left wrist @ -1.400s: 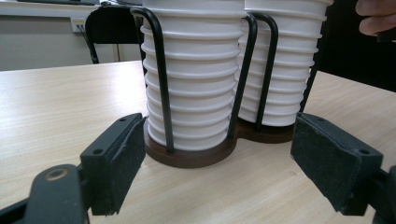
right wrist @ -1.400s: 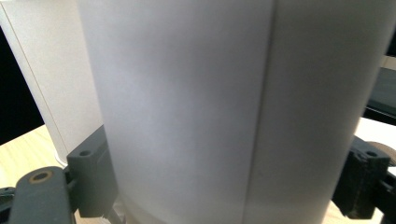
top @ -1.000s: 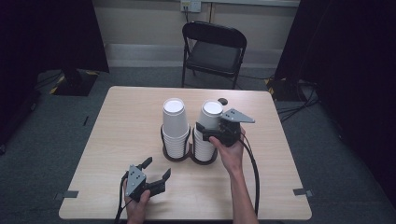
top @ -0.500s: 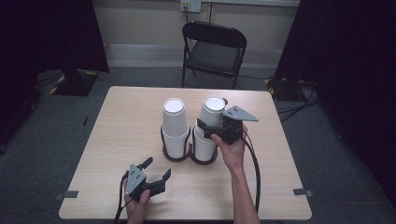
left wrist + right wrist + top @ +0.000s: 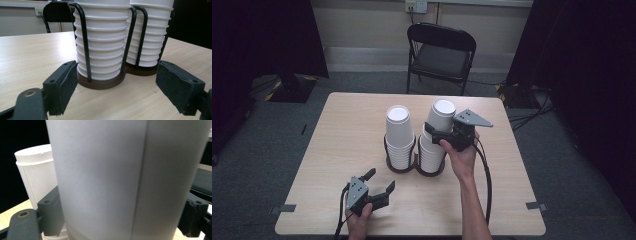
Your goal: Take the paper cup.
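At the lower centre of the high view, the left gripper point(image 5: 378, 190) rests on the table point(image 5: 337, 135), jaws spread apart and holding nothing. Mid-frame, the right gripper point(image 5: 435, 132) is clamped on the top cup point(image 5: 442, 114) of the right stack. Beyond stands the chair point(image 5: 439, 52).

Matt, seemingly paper cups point(image 5: 399, 131); wood-grain table point(image 5: 337, 145); black wire rack point(image 5: 84, 45).

Both forearms are bare, no sleeves visible. Each black tool point(image 5: 371, 192) point(image 5: 451, 136) carries a grey three-cornered plate, a trailing black cable and what seem brass-coloured pivot screws.
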The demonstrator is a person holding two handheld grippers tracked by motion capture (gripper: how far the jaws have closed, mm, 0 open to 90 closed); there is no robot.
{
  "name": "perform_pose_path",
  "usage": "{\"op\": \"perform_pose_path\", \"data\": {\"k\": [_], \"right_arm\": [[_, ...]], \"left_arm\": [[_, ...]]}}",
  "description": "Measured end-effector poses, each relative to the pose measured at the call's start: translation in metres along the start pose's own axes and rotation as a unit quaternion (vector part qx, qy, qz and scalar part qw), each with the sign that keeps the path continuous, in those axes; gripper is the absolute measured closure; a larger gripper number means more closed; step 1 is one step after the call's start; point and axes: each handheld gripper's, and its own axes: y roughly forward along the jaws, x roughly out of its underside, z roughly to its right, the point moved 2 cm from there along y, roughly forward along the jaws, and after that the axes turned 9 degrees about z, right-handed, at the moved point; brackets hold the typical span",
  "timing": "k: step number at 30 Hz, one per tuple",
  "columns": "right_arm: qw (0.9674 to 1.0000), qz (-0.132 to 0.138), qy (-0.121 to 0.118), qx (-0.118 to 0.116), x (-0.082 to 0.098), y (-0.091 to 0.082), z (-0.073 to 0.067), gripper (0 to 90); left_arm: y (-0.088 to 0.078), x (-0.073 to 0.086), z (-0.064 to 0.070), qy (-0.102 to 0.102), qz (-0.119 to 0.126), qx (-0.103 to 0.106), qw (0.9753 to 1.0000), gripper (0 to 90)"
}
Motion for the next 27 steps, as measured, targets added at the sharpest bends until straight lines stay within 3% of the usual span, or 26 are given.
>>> {"op": "perform_pose_path", "data": {"k": [27], "right_arm": [[0.9997, 0.022, 0.005, -0.006, -0.027, -0.006, -0.001, 14.0]], "left_arm": [[0.000, 0.000, 0.001, 0.003, -0.002, -0.001, 1.0000, 17.7]]}}
